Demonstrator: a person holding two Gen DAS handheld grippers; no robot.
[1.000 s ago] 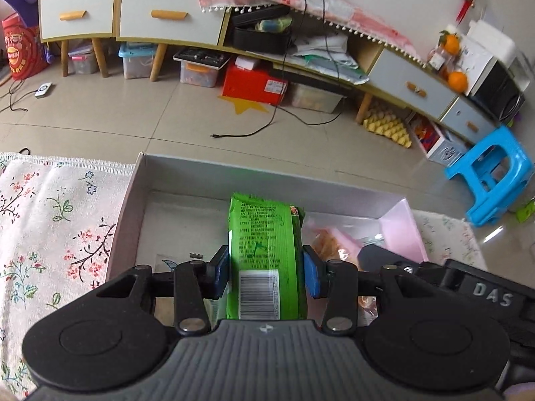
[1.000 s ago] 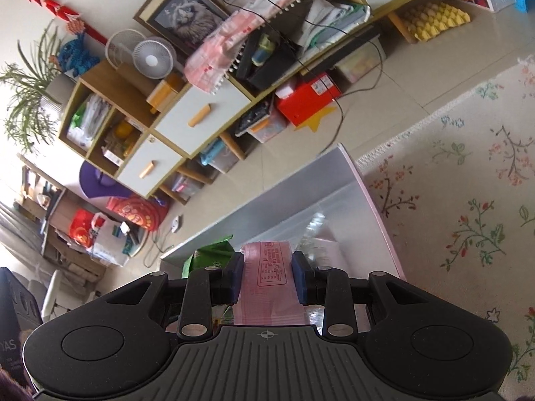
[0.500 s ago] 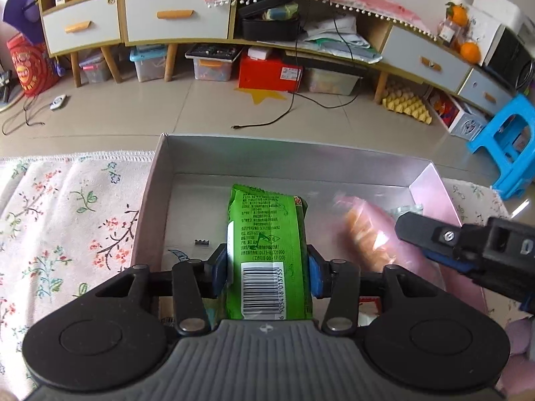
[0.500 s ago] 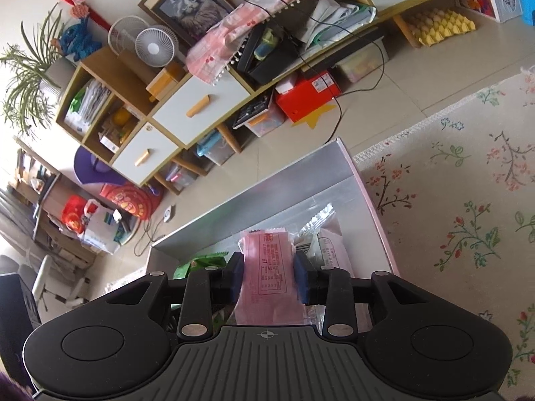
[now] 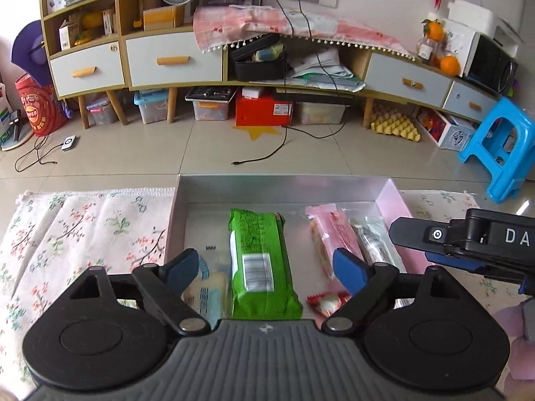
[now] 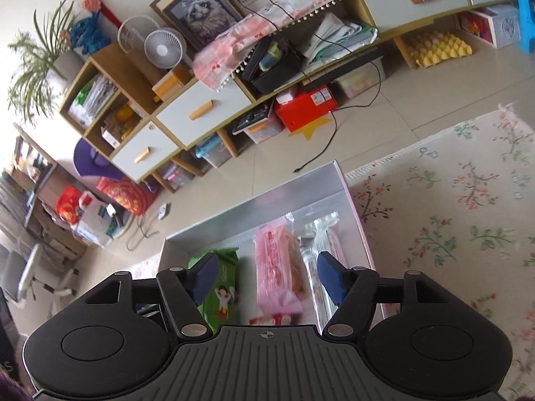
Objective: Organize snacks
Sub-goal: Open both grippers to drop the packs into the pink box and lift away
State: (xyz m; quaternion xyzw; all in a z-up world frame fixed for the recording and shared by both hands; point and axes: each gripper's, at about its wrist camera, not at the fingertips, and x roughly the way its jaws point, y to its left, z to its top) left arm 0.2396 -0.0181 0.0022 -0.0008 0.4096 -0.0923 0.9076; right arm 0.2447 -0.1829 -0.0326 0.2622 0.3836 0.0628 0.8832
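A silver-lined box (image 5: 284, 189) sits on a floral cloth and holds the snacks. A green packet (image 5: 260, 260) lies flat in its middle, below my left gripper (image 5: 267, 269), whose jaws are opening and touch nothing. Beside it lies a pink packet (image 5: 329, 234), then a clear wrapped bar (image 5: 374, 240). A pale packet (image 5: 209, 287) and a small red-white candy (image 5: 329, 302) lie near the front. In the right wrist view my right gripper (image 6: 267, 275) hangs over the pink packet (image 6: 277, 254) with jaws opening and pads apart from it; the green packet (image 6: 220, 287) is at left.
The floral cloth (image 5: 83, 230) spreads left of the box and also right of it (image 6: 451, 217). The other gripper's black body (image 5: 468, 237) reaches in from the right. Beyond the box are a tiled floor, a low cabinet (image 5: 174, 60), a blue stool (image 5: 498, 147) and a loose cable (image 5: 284, 147).
Both grippers let go: the left freed the green packet, the right the pink packet, and both packets now lie in the box. Both grippers pulled up and back.
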